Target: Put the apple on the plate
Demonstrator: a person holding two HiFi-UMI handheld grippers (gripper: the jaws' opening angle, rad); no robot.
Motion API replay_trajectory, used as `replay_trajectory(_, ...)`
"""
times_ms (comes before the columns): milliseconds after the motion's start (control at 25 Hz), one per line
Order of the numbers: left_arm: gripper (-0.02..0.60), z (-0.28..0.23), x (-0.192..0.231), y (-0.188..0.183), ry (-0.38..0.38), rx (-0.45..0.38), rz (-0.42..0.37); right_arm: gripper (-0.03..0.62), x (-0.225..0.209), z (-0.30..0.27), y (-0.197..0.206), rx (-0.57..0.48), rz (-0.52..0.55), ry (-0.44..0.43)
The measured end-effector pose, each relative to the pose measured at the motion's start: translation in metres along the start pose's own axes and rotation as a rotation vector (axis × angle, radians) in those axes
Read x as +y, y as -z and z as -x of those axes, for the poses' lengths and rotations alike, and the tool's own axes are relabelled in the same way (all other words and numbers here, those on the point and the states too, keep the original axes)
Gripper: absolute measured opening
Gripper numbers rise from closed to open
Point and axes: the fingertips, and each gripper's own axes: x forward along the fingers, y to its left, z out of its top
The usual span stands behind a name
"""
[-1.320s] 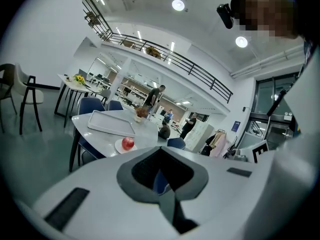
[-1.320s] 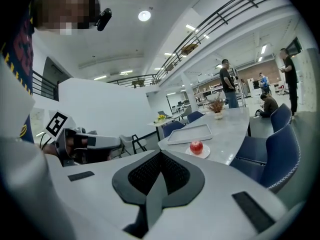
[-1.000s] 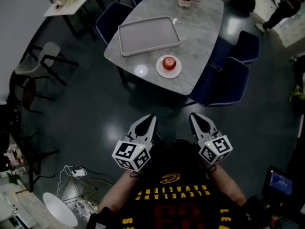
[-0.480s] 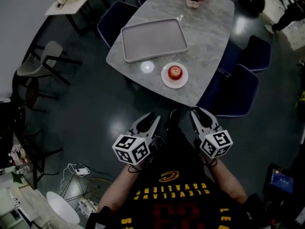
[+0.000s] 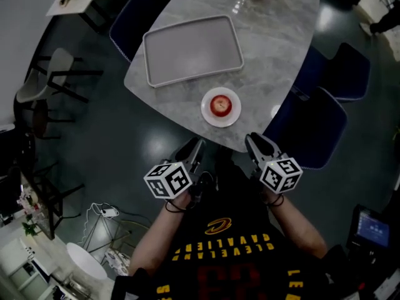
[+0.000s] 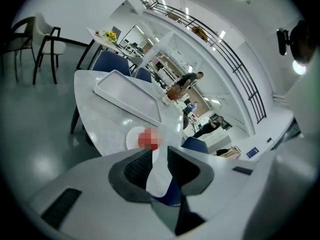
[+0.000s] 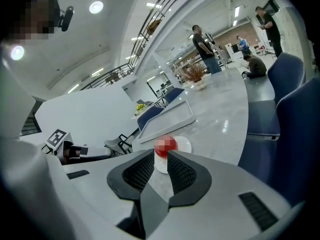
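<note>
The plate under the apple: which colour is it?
The plate is white; the head view shows it best.

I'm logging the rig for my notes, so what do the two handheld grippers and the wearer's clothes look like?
The left gripper and right gripper are pale grey, with tapered jaws lined by dark ribbed pads. Each carries a white cube printed with black square markers. The person wears a black jersey with yellow and red lettering.
</note>
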Motion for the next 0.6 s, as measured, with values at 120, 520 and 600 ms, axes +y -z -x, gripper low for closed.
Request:
replay_trajectory(120, 0.095, -0.020, 0.015, -0.004, -0.054, -0.006, 0.073, 0.084, -0.024, -0.020, -0.001, 0.048, -0.047, -0.001)
replay_trajectory(520, 0.095, -0.070, 0.062, 0.010, -0.071, 0.059, 0.176, 0.084, -0.059, -0.075, 0.023, 0.148, -0.240, 0.015)
replay_trajectory(600, 0.095, -0.077, 0.069, 0.011, -0.055, 0.079, 0.194, 0.084, -0.061, -0.081, 0.029, 0.164, -0.273, 0.032)
